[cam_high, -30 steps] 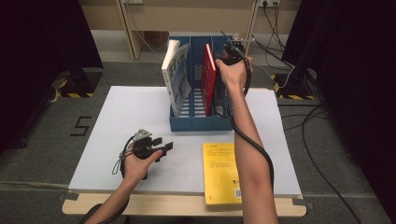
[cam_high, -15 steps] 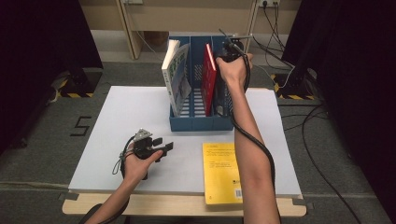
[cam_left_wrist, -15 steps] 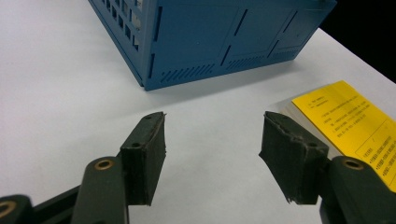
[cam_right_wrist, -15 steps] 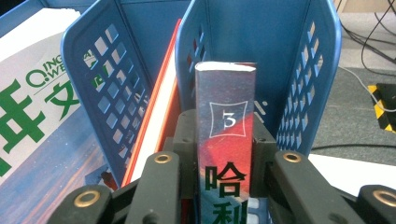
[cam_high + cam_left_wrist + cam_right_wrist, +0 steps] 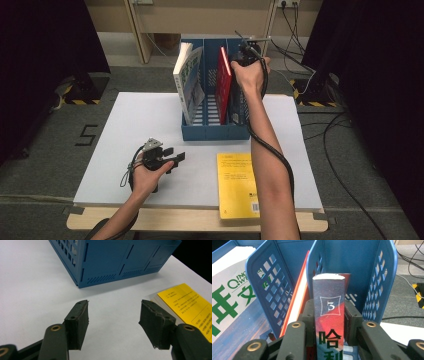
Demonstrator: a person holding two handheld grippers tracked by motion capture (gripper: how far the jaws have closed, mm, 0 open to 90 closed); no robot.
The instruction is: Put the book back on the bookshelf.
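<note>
Right gripper (image 5: 329,322) clamps book (image 5: 329,315); left gripper (image 5: 113,326) wide over white tabletop (image 5: 135,125); grey carpet (image 5: 45,150).

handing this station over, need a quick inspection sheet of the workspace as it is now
surface: white tabletop, wooden front edge
job's things: dark book marked 3 upright in the right slot of the blue file rack; red book in the middle slot, white book at left
clutter: yellow book lying flat
grippers: right hand-held gripper around the dark book's spine, jaws just moved; left hand-held gripper open, nothing between
cables: several on the floor
surroundings: black curtains
</note>
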